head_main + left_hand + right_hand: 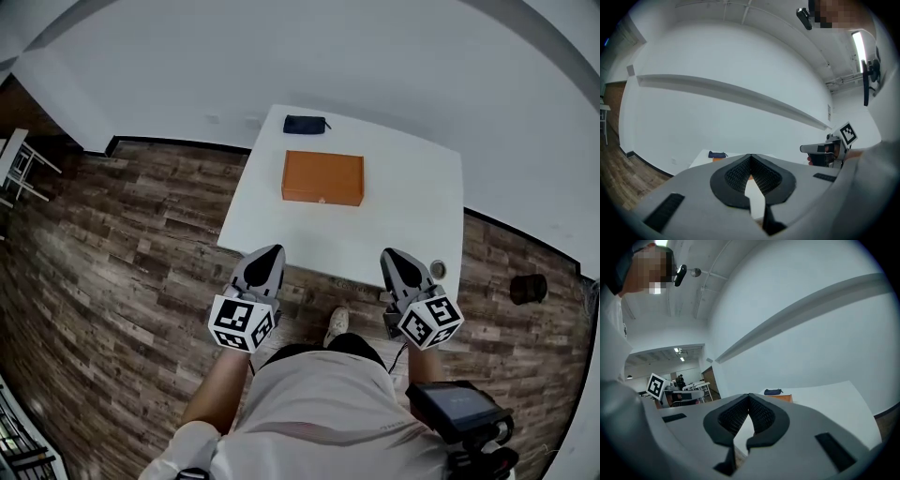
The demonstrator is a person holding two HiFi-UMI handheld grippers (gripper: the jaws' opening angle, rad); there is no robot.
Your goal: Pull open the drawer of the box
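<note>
An orange box (322, 177) lies flat on the white table (394, 216), toward its far side; its drawer looks closed. My left gripper (272, 253) hangs at the table's near left edge, jaws shut with nothing between them. My right gripper (389, 255) hovers at the near right edge, tips together and empty. Both stay well short of the box. In the left gripper view the closed tips (750, 156) hide most of the box, and the right gripper (820, 149) shows off to the side. A corner of the box (783, 398) peeks past the closed tips (749, 396) in the right gripper view.
A dark pouch (306, 125) lies at the table's far edge behind the box. A small round object (438, 270) sits near the table's front right corner. A dark round thing (529, 288) stands on the wooden floor to the right. White walls close in behind the table.
</note>
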